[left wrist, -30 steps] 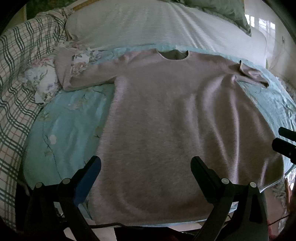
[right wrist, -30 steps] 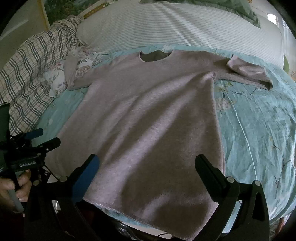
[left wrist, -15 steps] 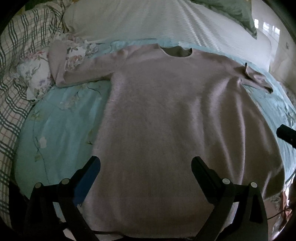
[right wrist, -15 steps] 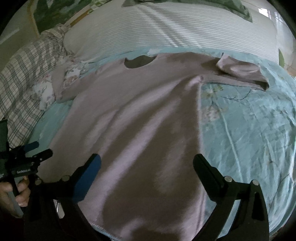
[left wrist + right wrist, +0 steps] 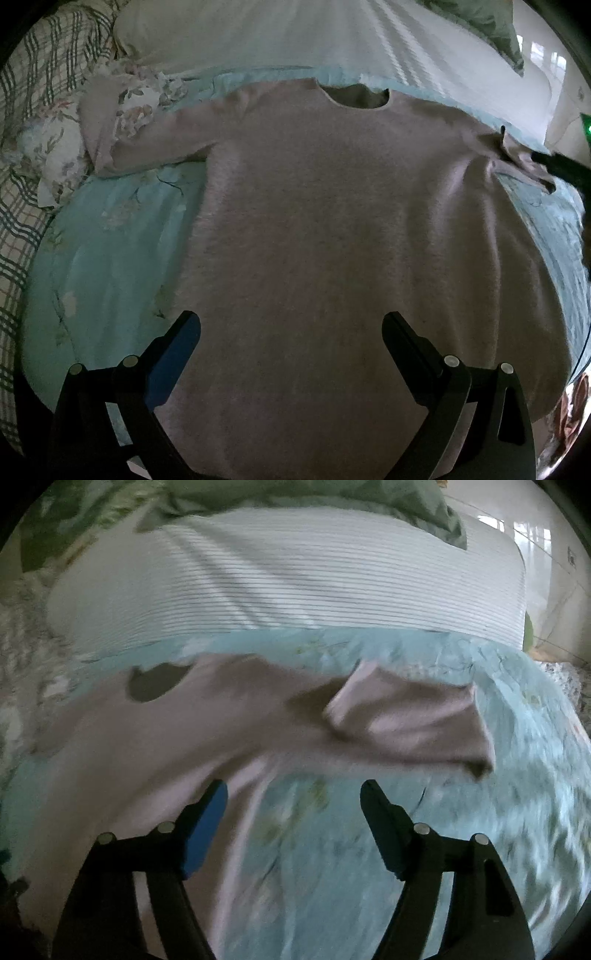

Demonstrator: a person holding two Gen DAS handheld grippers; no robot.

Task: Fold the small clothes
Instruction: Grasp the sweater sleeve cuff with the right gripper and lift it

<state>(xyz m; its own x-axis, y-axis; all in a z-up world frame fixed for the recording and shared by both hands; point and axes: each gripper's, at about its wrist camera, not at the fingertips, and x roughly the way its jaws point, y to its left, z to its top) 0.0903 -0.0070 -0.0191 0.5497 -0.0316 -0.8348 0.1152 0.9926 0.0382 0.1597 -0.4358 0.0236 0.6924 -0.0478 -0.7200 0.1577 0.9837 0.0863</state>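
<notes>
both grippers' jaws wide open above sweater (image 5: 332, 221).

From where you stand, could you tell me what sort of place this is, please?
Most likely a bedroom, with the work done on a bed. A pink sweater lies spread on a light blue floral bedsheet, a white striped pillow or bolster runs along the far side, and a plaid blanket sits at the left.

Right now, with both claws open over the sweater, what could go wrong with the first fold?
The right sleeve is already doubled back on itself, so the right claw may pinch two layers. The left sleeve trails onto the floral pillow, out past the left claw, and could snag there. The right view is blurred, so aim is uncertain.
</notes>
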